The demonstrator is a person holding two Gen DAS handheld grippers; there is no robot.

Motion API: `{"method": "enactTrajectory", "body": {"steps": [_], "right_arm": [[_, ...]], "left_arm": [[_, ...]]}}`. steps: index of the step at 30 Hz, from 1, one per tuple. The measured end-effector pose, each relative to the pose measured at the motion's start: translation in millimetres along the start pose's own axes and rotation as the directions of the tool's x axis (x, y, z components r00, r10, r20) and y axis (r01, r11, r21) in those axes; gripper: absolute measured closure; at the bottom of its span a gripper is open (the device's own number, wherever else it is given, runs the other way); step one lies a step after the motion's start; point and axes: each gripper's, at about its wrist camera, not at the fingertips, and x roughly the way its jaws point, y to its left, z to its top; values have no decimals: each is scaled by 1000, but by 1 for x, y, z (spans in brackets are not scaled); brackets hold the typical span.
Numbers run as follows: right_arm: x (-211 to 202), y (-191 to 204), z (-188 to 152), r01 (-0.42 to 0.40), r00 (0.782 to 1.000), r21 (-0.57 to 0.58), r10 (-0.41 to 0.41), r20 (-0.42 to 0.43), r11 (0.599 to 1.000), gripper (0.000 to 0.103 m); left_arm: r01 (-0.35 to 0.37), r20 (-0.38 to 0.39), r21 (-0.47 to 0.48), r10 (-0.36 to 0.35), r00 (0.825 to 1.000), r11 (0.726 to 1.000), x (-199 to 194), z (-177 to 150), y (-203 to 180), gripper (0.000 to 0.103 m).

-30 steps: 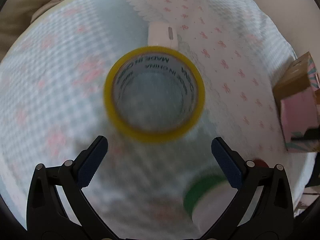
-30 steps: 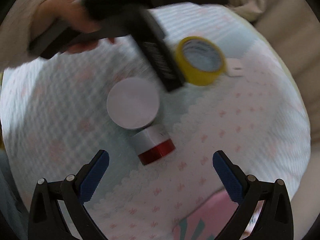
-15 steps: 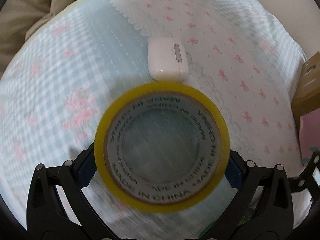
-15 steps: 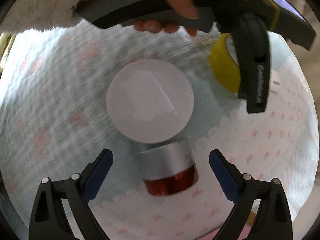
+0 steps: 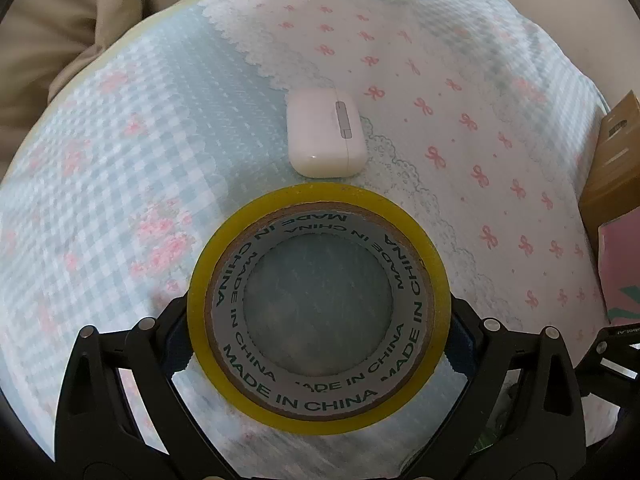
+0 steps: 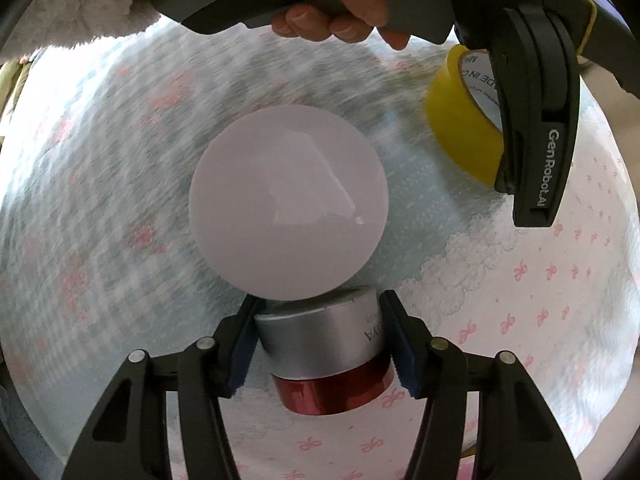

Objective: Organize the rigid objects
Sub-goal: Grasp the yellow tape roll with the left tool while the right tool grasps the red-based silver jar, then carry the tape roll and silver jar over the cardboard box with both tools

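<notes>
Yellow tape roll [image 5: 316, 308] lies flat on the patterned cloth [image 5: 140, 152], now bracketed by the left tongs [image 5: 318, 334]; a second ago it sat well ahead of them. Jaws have just been closing, blue pads at the roll's outer wall on both sides, apparently touching; a firm clamp cannot be confirmed. White earbud case [image 5: 326, 134] rests just beyond the roll, apart from it.

Right tongs [image 6: 320, 340] have dropped onto the silver-and-red jar [image 6: 324, 354]. Jaws have just been closing, and the pads now press the silver lid from both sides. A second ago they stood wide, with the jar ahead of them. The white round lid [image 6: 288, 202] overlaps the jar's far edge.

Reading: both pick-ups are at the grasp stage, lifts not yet begun. The cardboard box [image 5: 612, 168] at the cloth's edge may be the destination, unconfirmed.
</notes>
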Motion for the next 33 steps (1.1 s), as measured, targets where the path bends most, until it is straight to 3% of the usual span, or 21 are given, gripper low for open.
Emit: {"method": "enactTrajectory", "body": {"steps": [11, 21, 28, 33], "right_arm": [[-37, 16, -19, 17, 1000, 132, -18, 10, 991, 49], [-115, 42, -34, 85, 995, 263, -98, 36, 961, 49], [-206, 57, -63, 60, 987, 495, -126, 101, 867, 49], [-244, 75, -83, 38, 988, 601, -118, 95, 798, 49]], "left_arm": [[-16, 34, -32, 17, 999, 999, -44, -20, 3, 7], [-13, 110, -76, 21, 994, 997, -141, -33, -9, 7], [-4, 157, -42, 10, 987, 999, -233, -56, -44, 7], [22, 192, -55, -11, 981, 998, -296, -71, -77, 7]]}}
